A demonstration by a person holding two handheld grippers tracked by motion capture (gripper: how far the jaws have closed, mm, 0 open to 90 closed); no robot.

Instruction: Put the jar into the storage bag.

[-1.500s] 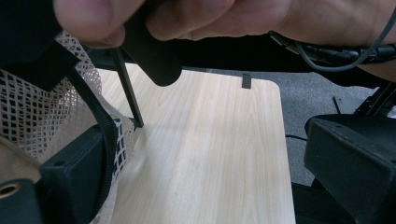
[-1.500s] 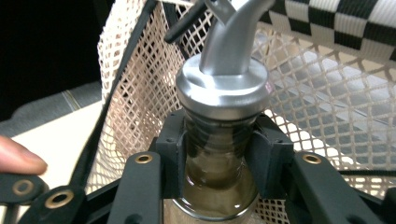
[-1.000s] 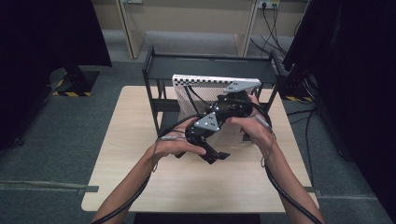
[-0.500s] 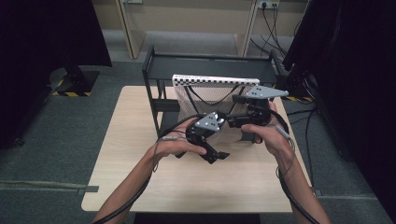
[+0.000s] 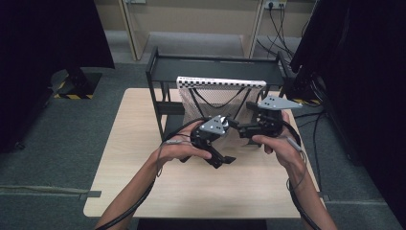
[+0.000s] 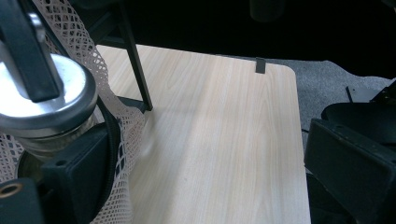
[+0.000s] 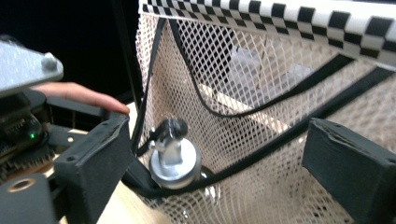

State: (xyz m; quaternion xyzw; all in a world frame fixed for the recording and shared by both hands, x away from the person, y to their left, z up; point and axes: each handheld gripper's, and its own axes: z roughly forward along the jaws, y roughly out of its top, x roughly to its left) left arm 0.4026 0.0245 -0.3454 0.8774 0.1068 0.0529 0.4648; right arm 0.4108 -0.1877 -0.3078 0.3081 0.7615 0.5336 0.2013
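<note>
So on the left side of the light wood-grain counter (image 5: 143, 191), the person's left hand (image 5: 179, 149) holds the left claw (image 5: 221, 160) low over the surface, roughly mid-counter, pointing toward the right. In the left gripper view its jaws stand wide apart with bare counter between them, so it's gripping nothing, though the near jaw sits right up against the white mesh bag with black straps (image 6: 122, 140). Pressed against that same jaw is a clear glass jar with a shiny metal lid (image 6: 44, 100), and it's inside the mesh as far as I can tell.

Moving toward the middle, the mesh bag (image 5: 218, 98) hangs from a white bar with a black-and-white checkered strip (image 5: 221, 82), which sits on the black metal frame rack (image 5: 158, 91) at the back of the counter. The bag's bottom reaches down to the counter between the two claws.

Over on the right, the person's right hand (image 5: 282, 143) holds the right claw (image 5: 237, 128) a bit higher, aimed left at the bag. Its jaws are also spread wide with nothing clamped. In the right gripper view the jar (image 7: 175, 161) sits low in the bag, just beside the claw's left jaw, with a black strap curving around it. The lid has a small knob on top; that view is a bit blurry, so no finer detail on it.
</note>
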